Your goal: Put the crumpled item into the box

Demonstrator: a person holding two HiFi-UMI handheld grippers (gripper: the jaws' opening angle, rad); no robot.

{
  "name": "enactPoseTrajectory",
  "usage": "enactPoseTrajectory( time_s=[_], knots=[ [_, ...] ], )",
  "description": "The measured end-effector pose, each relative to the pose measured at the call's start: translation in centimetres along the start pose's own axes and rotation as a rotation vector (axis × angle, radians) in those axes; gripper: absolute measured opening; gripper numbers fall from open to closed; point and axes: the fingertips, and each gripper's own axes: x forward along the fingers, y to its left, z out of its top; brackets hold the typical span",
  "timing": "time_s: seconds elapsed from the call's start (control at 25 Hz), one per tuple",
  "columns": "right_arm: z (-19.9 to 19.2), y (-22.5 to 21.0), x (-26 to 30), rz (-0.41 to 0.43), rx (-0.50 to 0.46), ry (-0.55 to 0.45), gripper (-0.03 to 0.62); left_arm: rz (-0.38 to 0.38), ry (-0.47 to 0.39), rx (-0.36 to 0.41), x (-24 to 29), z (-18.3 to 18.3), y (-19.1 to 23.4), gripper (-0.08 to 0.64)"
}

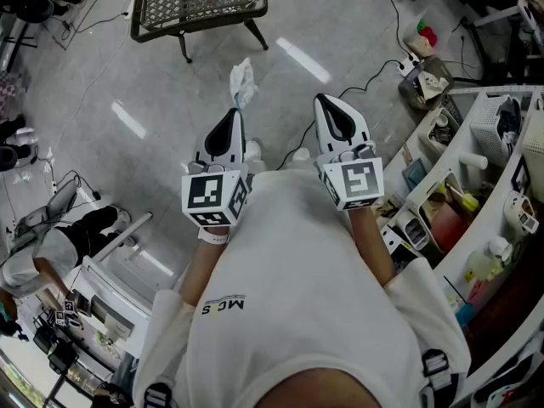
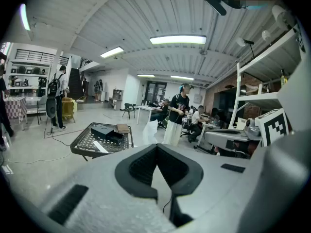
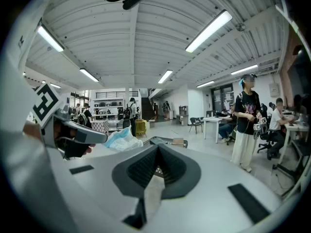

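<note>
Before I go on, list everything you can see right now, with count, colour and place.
crumpled item: one, white and pale blue, pinched at the left gripper's jaw tips, above the floor
mesh table: one, dark metal, on the floor ahead
black box: one, on the mesh table
brown box: one, small, on the table beside the black box
cables: several, black, across the grey floor
shelving: white, at the right, cluttered with small items
standing person: one, dark top, ahead beyond the table
left gripper: one, white and black, jaws closed on the crumpled item
right gripper: one, white and black, jaws together, nothing between them
</note>
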Motion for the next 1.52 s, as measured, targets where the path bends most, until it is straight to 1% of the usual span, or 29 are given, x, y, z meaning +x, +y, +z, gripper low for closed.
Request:
enactPoseTrajectory(
  time_s=[0.16,0.32,0.48,0.6,0.8,0.96,1.08,1.24,1.36,1.44,1.52],
  knots=[
    [-0.3,-0.9,-1.0,0.003,0.009,0.006,0.015,0.003,-0.003,0.002,0.1,0.2,-1.3,0.023],
    [-0.2,-2.0,-1.7,-0.003,0.051,-0.016,0.015,0.006,0.005,0.005,0.7,0.2,-2.4,0.023],
    [-0.4,-3.3,-2.1,0.006,0.035,-0.026,0.015,0.015,0.004,0.012,1.5,0.1,-3.4,0.023],
    [-1.2,-4.6,-2.5,0.004,0.040,-0.026,0.015,0.029,0.007,0.012,2.1,-0.3,-4.1,0.023],
    [-2.0,-5.7,-0.7,0.025,0.040,-0.001,0.015,0.056,0.011,-0.014,3.8,-0.3,-3.2,0.023],
    [-2.3,-6.9,3.4,0.037,0.043,0.020,0.015,0.076,0.002,-0.038,7.3,0.5,-0.3,0.023],
    [-2.4,-8.0,8.8,0.046,0.040,0.031,0.015,0.078,-0.004,-0.050,11.5,1.6,3.2,0.023],
    [-1.5,-9.6,16.5,0.038,0.045,0.045,0.015,0.059,0.009,-0.092,17.5,3.3,8.2,0.023],
    [0.9,-10.1,23.2,0.019,0.097,0.043,0.015,0.048,0.026,-0.090,21.4,6.7,13.2,0.023],
    [2.8,-10.2,27.9,0.013,0.104,0.042,0.015,0.029,0.031,-0.078,24.1,9.2,16.5,0.023],
    [4.1,-10.5,32.2,0.001,0.101,0.057,0.015,0.009,0.041,-0.087,27.1,10.9,19.7,0.023]
  ],
)
